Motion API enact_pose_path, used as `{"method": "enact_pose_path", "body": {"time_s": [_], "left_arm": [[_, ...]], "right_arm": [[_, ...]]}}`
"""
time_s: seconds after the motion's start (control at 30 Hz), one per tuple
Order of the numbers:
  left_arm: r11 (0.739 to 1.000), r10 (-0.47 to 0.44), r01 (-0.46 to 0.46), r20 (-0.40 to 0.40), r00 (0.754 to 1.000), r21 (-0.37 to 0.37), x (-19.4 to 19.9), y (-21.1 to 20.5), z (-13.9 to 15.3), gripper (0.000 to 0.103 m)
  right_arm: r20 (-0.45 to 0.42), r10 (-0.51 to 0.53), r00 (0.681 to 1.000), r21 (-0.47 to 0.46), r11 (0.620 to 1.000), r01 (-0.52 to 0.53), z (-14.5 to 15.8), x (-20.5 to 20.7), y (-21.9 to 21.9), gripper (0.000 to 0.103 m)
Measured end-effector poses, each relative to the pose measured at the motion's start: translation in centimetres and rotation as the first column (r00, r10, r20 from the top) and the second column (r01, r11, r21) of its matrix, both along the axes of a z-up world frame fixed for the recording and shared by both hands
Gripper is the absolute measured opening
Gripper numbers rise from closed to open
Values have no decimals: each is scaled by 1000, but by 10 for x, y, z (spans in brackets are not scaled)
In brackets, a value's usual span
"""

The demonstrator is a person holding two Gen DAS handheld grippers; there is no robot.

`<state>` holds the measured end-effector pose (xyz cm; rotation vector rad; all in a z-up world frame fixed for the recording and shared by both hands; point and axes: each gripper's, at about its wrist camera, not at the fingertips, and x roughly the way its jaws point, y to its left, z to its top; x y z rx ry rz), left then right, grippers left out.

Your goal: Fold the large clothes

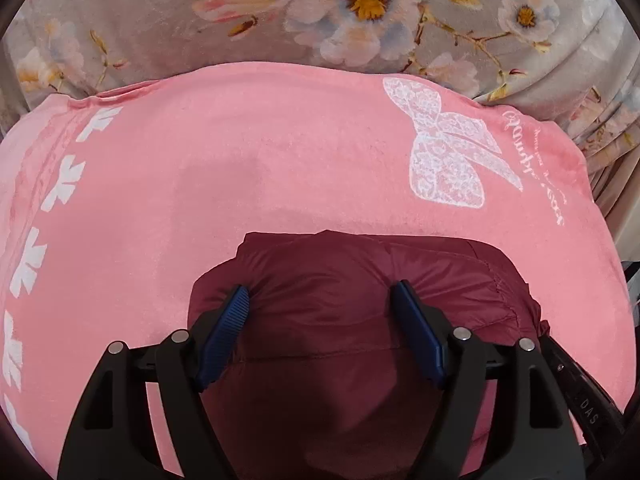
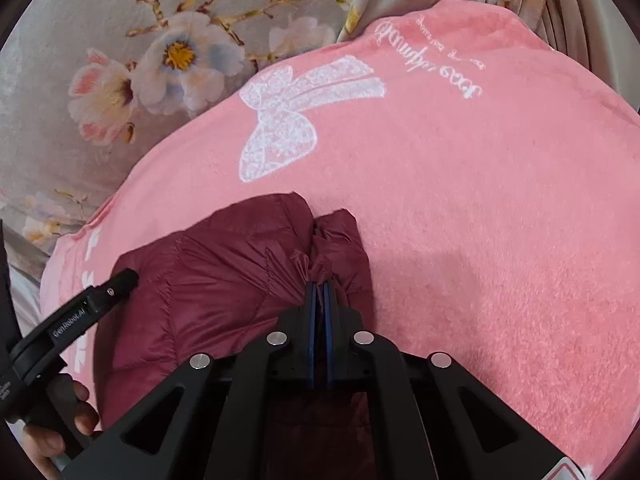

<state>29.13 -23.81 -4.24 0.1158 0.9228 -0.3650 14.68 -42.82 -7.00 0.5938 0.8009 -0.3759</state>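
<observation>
My black left gripper (image 1: 320,300) and right gripper (image 2: 319,292) carry ribbed blue pads (image 1: 230,322). The puffy quilted jacket (image 2: 224,280) is deep maroon; the fleecy blanket (image 2: 480,200) is pink with a white lace bow (image 2: 288,116) (white script beside it), over a grey floral bedsheet (image 1: 160,20).

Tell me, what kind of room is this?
Probably a bedroom: a pink plush blanket lies over a floral sheet, like a made bed, with a maroon puffer jacket on top.

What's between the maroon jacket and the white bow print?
Only bare pink blanket between the maroon jacket and white bow print, per right wrist view.
</observation>
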Motion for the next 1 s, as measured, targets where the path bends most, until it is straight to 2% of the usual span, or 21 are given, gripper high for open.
{"method": "enact_pose_path", "body": {"time_s": [0.2, 0.4, 0.73, 1.0], "left_arm": [[999, 6, -8, 38, 999, 47, 0, -15, -17, 76], [998, 23, -27, 78, 997, 49, 1, -22, -32, 79], [996, 39, -51, 154, 987, 71, -2, -30, -47, 80], [995, 35, -50, 165, 986, 85, 0, -33, -52, 80]], "right_arm": [[-6, 11, 1000, 0, 1000, -11, -21, 7, -5, 2], [14, 23, 1000, 16, 1000, -23, -34, 12, -10, 2], [52, 19, 998, -10, 1000, -19, -41, 12, -7, 1], [70, 13, 997, -11, 1000, -12, -43, 10, -7, 0]]}}
